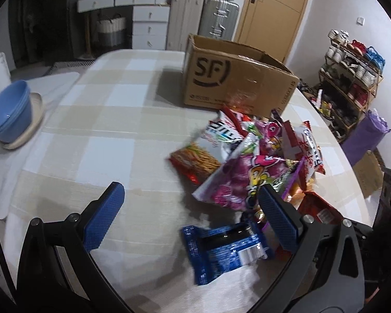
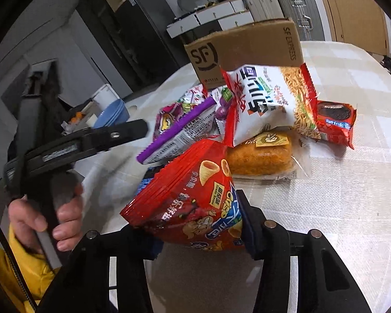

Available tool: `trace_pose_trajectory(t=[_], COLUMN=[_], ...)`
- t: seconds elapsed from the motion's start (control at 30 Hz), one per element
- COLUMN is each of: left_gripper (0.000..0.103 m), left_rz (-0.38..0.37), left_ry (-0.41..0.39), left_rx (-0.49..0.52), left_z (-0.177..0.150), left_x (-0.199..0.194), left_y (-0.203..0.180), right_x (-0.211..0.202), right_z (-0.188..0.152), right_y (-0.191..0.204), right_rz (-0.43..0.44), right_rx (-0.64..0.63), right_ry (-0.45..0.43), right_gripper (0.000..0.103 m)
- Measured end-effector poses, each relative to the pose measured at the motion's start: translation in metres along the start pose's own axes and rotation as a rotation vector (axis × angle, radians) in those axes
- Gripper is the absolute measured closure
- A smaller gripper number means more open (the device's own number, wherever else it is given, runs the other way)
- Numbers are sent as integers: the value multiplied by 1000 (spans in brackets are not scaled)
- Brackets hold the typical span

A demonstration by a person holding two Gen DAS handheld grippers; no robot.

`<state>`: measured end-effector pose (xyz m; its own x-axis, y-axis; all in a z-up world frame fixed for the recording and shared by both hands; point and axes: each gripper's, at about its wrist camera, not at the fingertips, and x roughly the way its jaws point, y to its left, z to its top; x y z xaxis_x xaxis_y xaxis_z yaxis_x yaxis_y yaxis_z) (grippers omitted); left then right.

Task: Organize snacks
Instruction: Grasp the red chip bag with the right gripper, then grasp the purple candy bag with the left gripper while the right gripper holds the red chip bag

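Observation:
A pile of snack packets lies on the table in front of an open SF cardboard box. My left gripper is open and empty above the table, its right finger over the pile; a blue cookie packet lies just below it. My right gripper is shut on a red corn-cone snack bag, held above the table. Beyond it lie a white noodle-snack bag, a purple bag, an orange bread pack, a red cookie pack and the box.
Stacked blue bowls on a plate sit at the table's left edge. The checked tablecloth covers the round table. A shoe rack, suitcases and drawers stand behind. The person's hand holds the left gripper in the right wrist view.

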<state>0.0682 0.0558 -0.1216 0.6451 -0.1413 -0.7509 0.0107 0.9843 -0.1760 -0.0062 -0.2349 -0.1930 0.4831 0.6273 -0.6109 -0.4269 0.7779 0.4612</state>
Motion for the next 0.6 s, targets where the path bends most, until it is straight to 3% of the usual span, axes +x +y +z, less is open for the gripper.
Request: trace_pose_trajectory(t=[0.23, 0.4, 0.6], left_gripper=[2, 5, 31], left_rz=[-77, -94, -145], left_ry=[45, 98, 118], left_rx=[23, 32, 8], left_z=[11, 16, 15], left_x=[30, 58, 70], left_y=[-15, -24, -24], right_x=[-20, -29, -39], right_z=[-5, -7, -11], right_y=[1, 3, 2], right_rz=[13, 23, 20], right_rx=[-9, -16, -10], right_ry=[-33, -56, -59], right_gripper=[55, 55, 55])
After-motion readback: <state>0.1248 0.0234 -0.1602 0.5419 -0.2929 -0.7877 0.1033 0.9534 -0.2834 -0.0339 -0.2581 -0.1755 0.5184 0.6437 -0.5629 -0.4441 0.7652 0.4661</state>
